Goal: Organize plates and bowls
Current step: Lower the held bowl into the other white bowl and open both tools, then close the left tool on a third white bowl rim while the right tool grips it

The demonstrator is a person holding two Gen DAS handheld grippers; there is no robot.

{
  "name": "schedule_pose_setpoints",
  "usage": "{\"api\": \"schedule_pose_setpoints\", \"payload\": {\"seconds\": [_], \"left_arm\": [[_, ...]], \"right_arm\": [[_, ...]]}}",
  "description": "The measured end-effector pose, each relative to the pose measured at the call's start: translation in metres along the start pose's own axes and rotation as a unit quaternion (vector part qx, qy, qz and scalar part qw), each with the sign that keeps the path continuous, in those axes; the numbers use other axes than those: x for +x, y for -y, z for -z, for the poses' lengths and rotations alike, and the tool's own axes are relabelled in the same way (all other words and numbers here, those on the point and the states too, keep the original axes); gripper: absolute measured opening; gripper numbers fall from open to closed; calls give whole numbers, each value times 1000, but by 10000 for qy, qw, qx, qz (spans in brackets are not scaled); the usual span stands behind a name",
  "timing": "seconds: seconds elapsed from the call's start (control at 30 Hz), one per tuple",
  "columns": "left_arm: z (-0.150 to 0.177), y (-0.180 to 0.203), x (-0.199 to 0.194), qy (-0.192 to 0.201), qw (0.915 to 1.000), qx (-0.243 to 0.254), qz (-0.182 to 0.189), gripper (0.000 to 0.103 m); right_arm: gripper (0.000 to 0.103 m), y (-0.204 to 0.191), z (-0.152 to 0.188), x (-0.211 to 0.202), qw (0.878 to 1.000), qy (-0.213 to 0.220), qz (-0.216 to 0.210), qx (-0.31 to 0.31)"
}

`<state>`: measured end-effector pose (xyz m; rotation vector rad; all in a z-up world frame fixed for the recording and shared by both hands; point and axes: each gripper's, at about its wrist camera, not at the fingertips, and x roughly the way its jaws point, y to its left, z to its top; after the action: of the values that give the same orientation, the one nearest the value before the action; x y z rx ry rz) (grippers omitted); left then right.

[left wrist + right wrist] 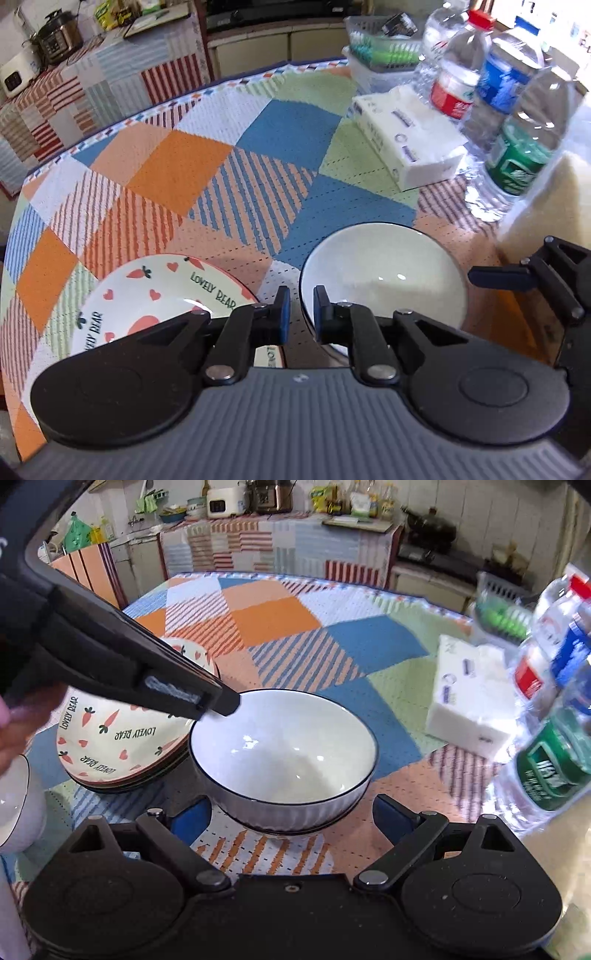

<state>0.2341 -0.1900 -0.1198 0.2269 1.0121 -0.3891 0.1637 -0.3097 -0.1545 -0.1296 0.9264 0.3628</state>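
Between wide-spread right gripper jaws: white bowl, ungripped. Left gripper pitched down, closed, empty. Leftward, plates lettered "LOVELY BEAR".

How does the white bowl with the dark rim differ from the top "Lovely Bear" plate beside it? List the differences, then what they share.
1. The white bowl is plain inside; the Lovely Bear plate carries carrots, hearts and lettering.
2. The bowl is deep with ribbed sides; the plate is shallow.
3. The bowl stands alone; the plate tops a stack.
Both sit upright and empty on the tablecloth.

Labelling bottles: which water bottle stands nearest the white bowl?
The green-label bottle. It stands closest to the white bowl; the red-label bottle and blue-label bottle stand behind it.
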Motion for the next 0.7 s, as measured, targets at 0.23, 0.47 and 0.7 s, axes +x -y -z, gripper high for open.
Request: {"api": "schedule_pose_setpoints", "payload": {"seconds": [0.23, 0.47, 0.7], "left_arm": [[12, -15, -54, -60, 9992, 148, 356, 13], [29, -36, -102, -363, 9979, -55, 529, 13], [58, -53, -134, -497, 9974, 40, 511, 13]], "right_arm": [[96, -12, 0, -38, 9998, 208, -38, -65], [96, -40, -9, -74, 9991, 157, -108, -376], [96, -68, -22, -111, 9967, 160, -654, -461]]}}
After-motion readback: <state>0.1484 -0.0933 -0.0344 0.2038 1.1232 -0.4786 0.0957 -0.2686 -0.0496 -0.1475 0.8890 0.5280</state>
